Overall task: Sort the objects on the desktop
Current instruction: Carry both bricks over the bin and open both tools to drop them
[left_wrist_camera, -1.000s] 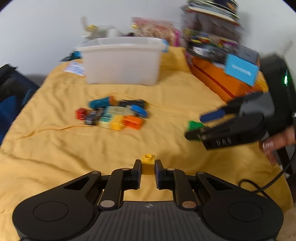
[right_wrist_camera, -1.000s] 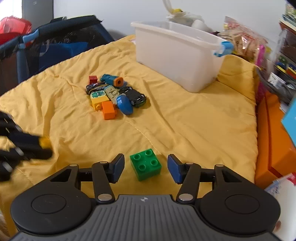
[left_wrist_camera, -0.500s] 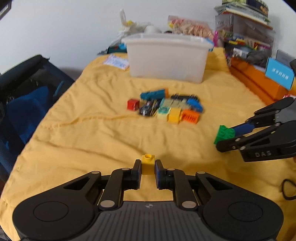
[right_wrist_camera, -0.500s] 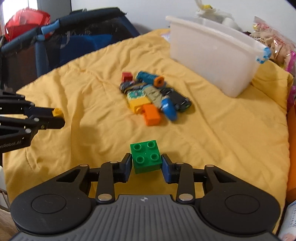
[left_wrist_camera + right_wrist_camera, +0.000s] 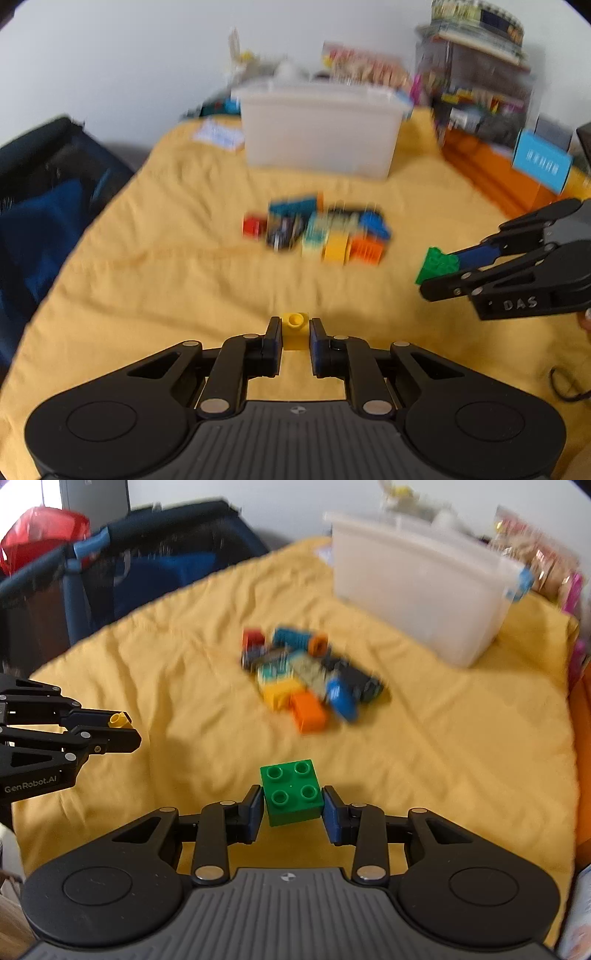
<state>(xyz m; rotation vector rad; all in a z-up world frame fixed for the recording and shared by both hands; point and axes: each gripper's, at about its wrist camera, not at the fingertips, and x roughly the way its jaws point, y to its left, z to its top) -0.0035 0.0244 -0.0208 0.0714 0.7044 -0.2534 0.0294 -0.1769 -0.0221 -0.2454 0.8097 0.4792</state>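
Note:
My left gripper (image 5: pixel 294 332) is shut on a small yellow one-stud brick (image 5: pixel 294 328), held above the yellow cloth. My right gripper (image 5: pixel 293 805) is shut on a green four-stud brick (image 5: pixel 291 794), lifted off the cloth. In the left wrist view the right gripper (image 5: pixel 436 271) comes in from the right with the green brick (image 5: pixel 436 264). In the right wrist view the left gripper (image 5: pixel 129 729) shows at the left with the yellow brick (image 5: pixel 120 720). A pile of toy bricks and cars (image 5: pixel 321 232) (image 5: pixel 306 679) lies mid-cloth. Behind it stands a white plastic bin (image 5: pixel 319 129) (image 5: pixel 424 579).
The yellow cloth (image 5: pixel 166 266) covers the whole surface. An orange box (image 5: pixel 487 173) with a blue card and stacked clutter stands along the right side. A dark blue mesh playpen (image 5: pixel 122 576) borders the left. A cable (image 5: pixel 565 384) lies at the near right.
My right gripper closed on the green brick and lifted it off the cloth. Both grippers have shifted, bringing the toy pile and bin toward the middle of each view. The left still grips the yellow brick.

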